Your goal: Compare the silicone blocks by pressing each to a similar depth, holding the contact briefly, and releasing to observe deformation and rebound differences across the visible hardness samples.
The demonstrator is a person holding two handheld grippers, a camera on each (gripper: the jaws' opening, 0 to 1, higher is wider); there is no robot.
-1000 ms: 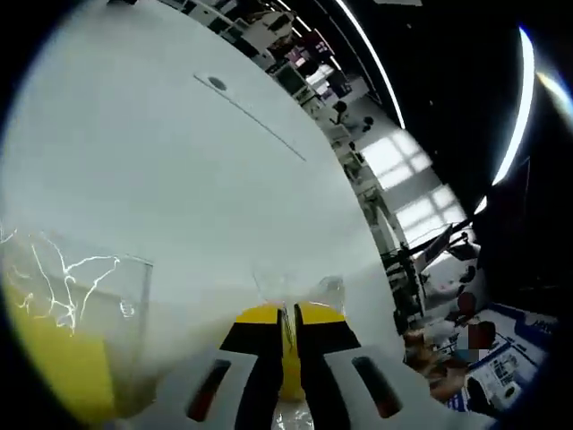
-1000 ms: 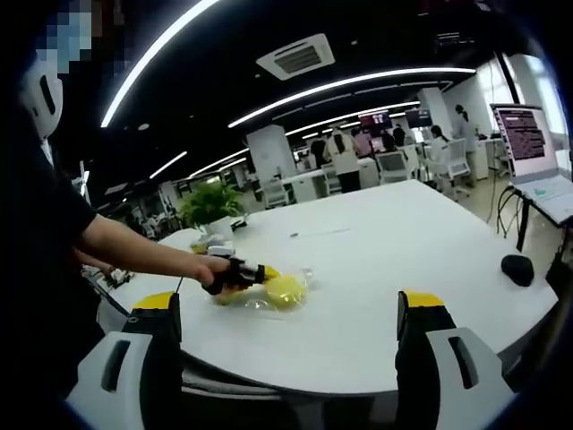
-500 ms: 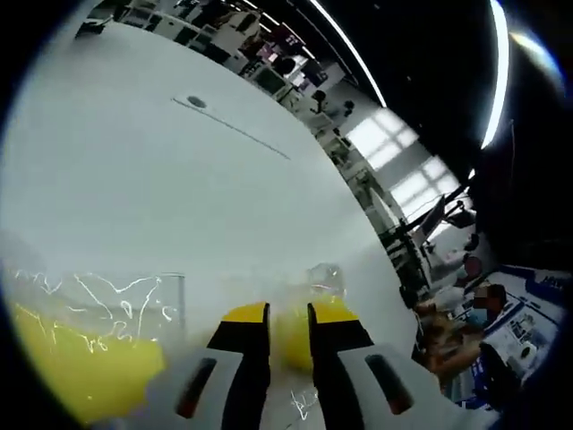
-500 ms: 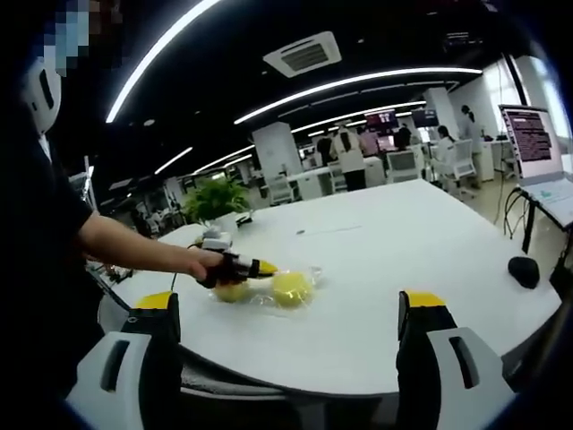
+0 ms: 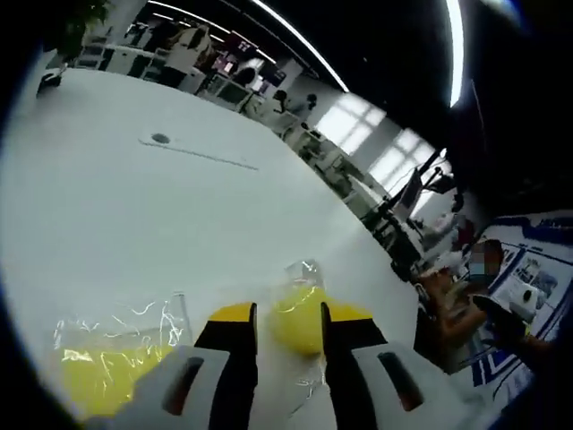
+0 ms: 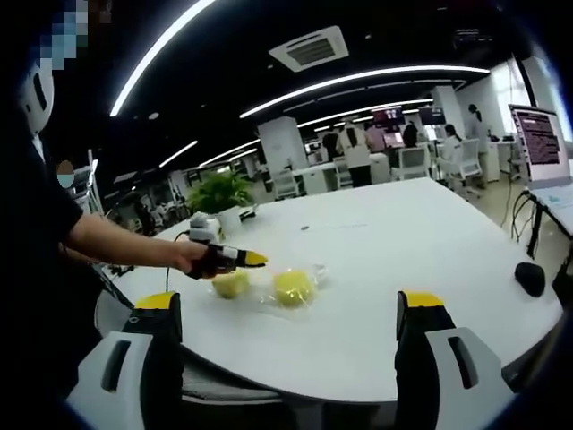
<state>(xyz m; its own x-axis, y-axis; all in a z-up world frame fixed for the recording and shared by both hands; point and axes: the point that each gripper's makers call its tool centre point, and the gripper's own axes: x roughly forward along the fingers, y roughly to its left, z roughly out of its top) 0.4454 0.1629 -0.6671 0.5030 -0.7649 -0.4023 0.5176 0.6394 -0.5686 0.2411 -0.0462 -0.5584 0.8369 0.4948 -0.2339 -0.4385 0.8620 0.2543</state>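
- Two round yellow silicone blocks in clear plastic wrap lie side by side, a little apart, on the white round worktop (image 6: 403, 242). In the right gripper view the right-hand wrapped block (image 6: 294, 288) sits well inside the near rim, and the left-hand wrapped block (image 6: 231, 284) lies closer to the worktop's left edge.
- In the left gripper view the right-hand block (image 5: 300, 315) shows between and just beyond the yellow-tipped jaws, and the other block (image 5: 107, 372) lies at lower left.
- The left hand-held gripper (image 5: 278, 315) has its jaws parted with nothing between them. In the right gripper view it (image 6: 235, 258) hangs above the left-hand block in the person's hand (image 6: 190, 257).
- The right hand-held gripper (image 6: 286, 309) is spread wide and empty, short of the worktop's near rim.
- Broad bare worktop stretches beyond and to the right of the blocks.
- Half a second ago the left hand-held gripper's jaws were narrower and low against the blocks; it has since lifted clear.
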